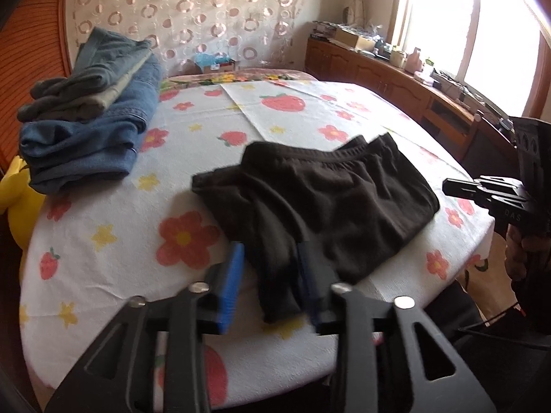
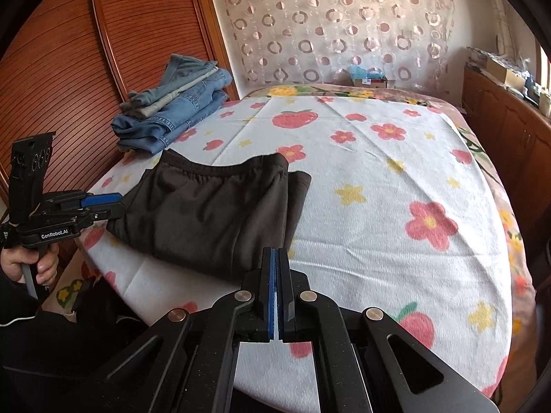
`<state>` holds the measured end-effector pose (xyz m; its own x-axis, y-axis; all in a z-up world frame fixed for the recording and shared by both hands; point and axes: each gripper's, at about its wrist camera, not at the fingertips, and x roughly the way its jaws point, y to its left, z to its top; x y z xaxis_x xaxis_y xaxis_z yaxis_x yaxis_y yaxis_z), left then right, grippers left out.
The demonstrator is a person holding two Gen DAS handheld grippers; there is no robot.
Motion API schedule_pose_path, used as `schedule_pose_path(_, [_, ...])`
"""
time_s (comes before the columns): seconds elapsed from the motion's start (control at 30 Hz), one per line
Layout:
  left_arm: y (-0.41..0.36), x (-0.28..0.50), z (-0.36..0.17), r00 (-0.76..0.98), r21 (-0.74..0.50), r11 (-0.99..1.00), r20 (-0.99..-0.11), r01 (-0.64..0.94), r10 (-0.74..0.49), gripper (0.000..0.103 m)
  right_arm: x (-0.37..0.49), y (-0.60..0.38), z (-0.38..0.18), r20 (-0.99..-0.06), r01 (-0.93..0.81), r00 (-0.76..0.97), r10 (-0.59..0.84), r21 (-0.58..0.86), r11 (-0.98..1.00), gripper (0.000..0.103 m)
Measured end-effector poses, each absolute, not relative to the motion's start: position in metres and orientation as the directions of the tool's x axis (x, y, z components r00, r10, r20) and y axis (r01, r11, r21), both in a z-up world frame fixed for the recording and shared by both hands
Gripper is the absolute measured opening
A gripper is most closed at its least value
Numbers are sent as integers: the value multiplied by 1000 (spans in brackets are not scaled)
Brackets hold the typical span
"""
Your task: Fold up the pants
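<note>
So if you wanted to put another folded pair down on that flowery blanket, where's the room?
Plenty is bare on the blanket: the wide stretch right of the black pants, out to the bed's far and right edges. A smaller patch lies between the pants and the stack of jeans, seen in the left wrist view. The near left corner is crowded: stack, pants and both grippers.

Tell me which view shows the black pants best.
The right wrist view: the black pants lie whole and sharp on the bedspread. In the left wrist view the left gripper straddles and covers their near edge.
</note>
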<state>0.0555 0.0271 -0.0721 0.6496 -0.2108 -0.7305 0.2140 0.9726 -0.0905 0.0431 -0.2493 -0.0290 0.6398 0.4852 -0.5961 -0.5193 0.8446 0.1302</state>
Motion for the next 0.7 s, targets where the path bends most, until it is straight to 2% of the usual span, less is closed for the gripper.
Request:
schedule_pose_path(0.03, [29, 58, -71, 650, -95, 974, -731, 208, -210, 49, 44, -248, -28, -594, -521, 641, 486, 128, 844, 0])
schedule_pose_path(0.3, [34, 79, -67, 654, -112, 977, -728, 182, -206, 50, 56, -239, -24, -572, -530, 651, 499, 129, 838, 0])
schedule_pose_path(0.33, [33, 83, -67, 657, -106, 979, -728, 177, -197, 55, 58, -238, -23, -570, -530, 652, 501, 130, 838, 0])
schedule_pose_path(0.37, [33, 86, -67, 656, -100, 980, -730, 174, -191, 64, 60, -236, -23, -568, -530, 653, 501, 130, 838, 0])
schedule_pose_path(0.4, [33, 88, -67, 658, -101, 980, -728, 174, -192, 82, 63, -235, -23, -568, -529, 655, 499, 127, 839, 1])
schedule_pose_path(0.53, [31, 99, -71, 653, -92, 981, -735, 171, -183, 82, 71, -227, -24, -568, -533, 656, 498, 118, 838, 2])
schedule_pose_path(0.63, [30, 104, -72, 645, -102, 980, -741, 172, -190, 82, 76, -222, -25, -573, -529, 658, 488, 108, 842, 10])
schedule_pose_path(0.7, [30, 108, -73, 642, -97, 982, -745, 164, -181, 82, 81, -220, -26, -575, -522, 664, 478, 102, 847, 27])
